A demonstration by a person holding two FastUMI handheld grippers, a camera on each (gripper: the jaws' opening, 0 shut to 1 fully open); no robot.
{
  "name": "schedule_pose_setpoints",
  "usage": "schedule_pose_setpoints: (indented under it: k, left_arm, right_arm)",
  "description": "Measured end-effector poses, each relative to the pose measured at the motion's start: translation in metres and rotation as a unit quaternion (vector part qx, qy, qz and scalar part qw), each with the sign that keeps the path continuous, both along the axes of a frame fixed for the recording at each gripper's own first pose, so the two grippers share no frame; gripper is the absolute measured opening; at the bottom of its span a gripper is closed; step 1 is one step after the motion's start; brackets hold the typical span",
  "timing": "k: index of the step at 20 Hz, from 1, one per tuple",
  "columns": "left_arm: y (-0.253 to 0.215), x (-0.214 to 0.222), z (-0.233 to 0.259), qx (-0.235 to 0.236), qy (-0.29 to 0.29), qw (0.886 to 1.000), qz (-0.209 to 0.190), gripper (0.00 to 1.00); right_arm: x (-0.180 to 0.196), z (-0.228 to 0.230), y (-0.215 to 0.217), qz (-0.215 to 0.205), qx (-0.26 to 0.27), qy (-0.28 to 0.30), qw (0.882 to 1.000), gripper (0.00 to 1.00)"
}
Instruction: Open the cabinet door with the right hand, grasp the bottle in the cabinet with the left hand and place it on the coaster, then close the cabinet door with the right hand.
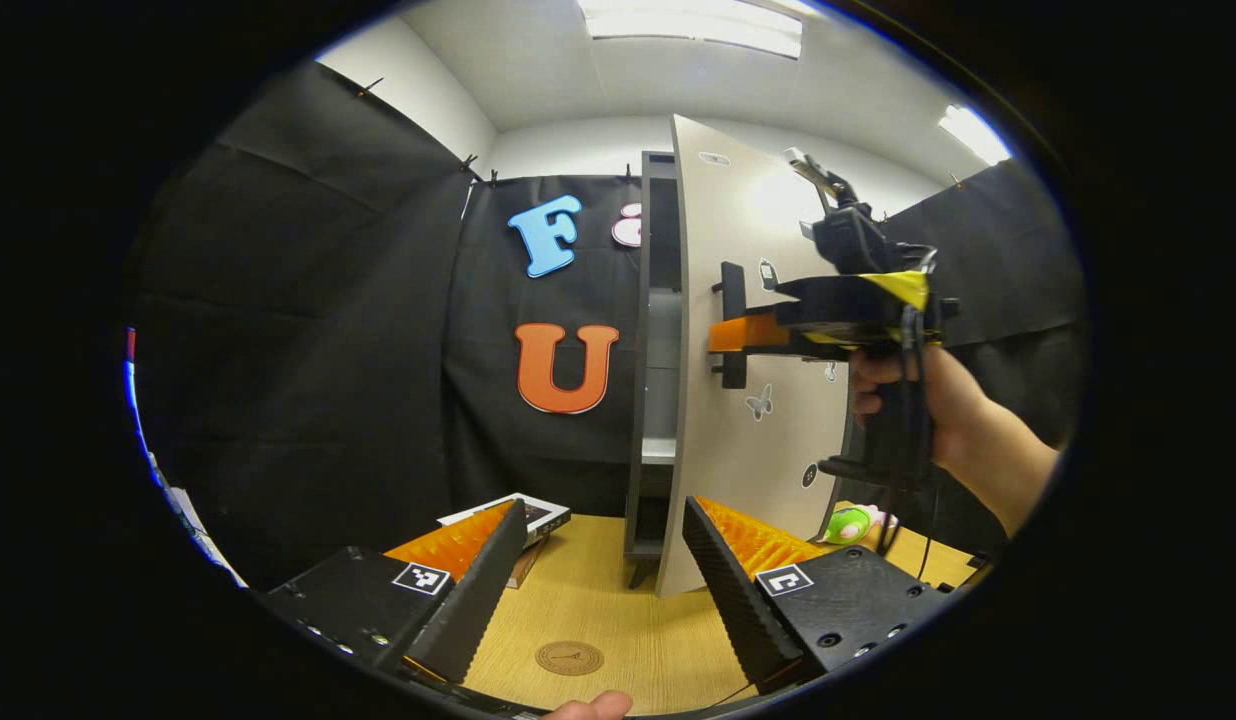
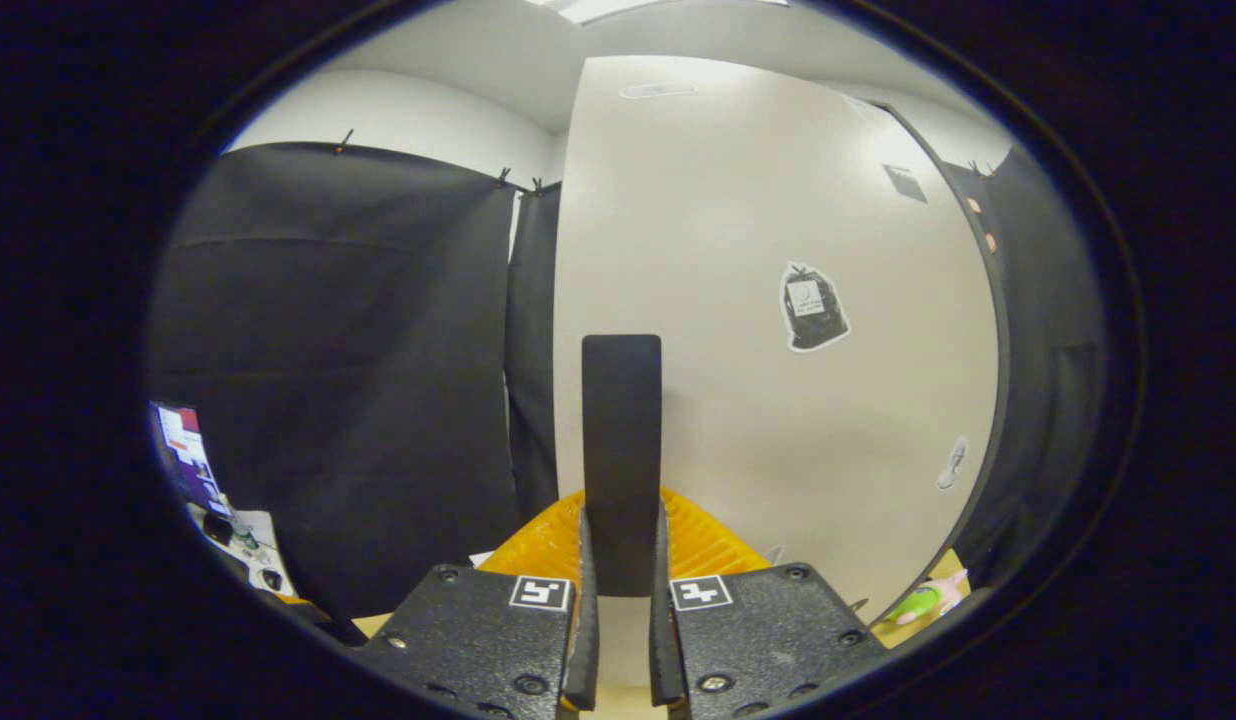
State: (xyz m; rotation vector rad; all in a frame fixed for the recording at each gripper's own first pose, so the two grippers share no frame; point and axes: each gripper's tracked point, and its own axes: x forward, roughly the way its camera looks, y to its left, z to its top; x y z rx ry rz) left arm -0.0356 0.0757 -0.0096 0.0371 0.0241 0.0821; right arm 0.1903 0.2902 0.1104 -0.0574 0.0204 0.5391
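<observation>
The tall dark cabinet stands on the wooden table, its pale door swung partly out towards me. Through the gap I see a strip of pale shelf; what is inside stays hidden. My right gripper, held by a hand, is shut on the door's black handle. In the right gripper view the handle runs up between the closed fingers of the right gripper, against the door. My left gripper hangs open above the table, holding nothing. A round brown coaster lies just below it.
A flat box lies on the table left of the cabinet. A green soft toy sits behind the door at the right, also the toy by the door's lower corner. Small clutter sits far left.
</observation>
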Motion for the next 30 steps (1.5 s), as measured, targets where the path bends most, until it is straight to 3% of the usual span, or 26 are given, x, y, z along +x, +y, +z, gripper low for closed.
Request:
schedule_pose_setpoints:
  k: [7, 12, 20, 30]
  left_arm:
    - [-0.035, -0.001, 0.003, -0.001, -0.002, 1.0, -0.024, 0.95]
    - [-0.066, -0.005, 0.006, 0.002, -0.005, 0.999, -0.045, 0.95]
    - [-0.111, 0.004, 0.001, -0.004, 0.0, 0.997, -0.078, 0.95]
    - [-0.148, 0.012, -0.004, 0.002, 0.007, 0.994, -0.109, 0.95]
  right_arm:
    - [-0.045, 0.0, -0.044, 0.022, 0.005, 0.0, 1.0, 0.23]
    - [-0.076, 0.001, -0.084, 0.013, 0.009, -0.001, 1.0, 0.23]
    - [-0.103, 0.005, -0.157, -0.051, 0.003, -0.008, 0.999, 0.23]
    - [-0.102, 0.011, -0.239, -0.14, 0.016, -0.014, 0.99, 0.08]
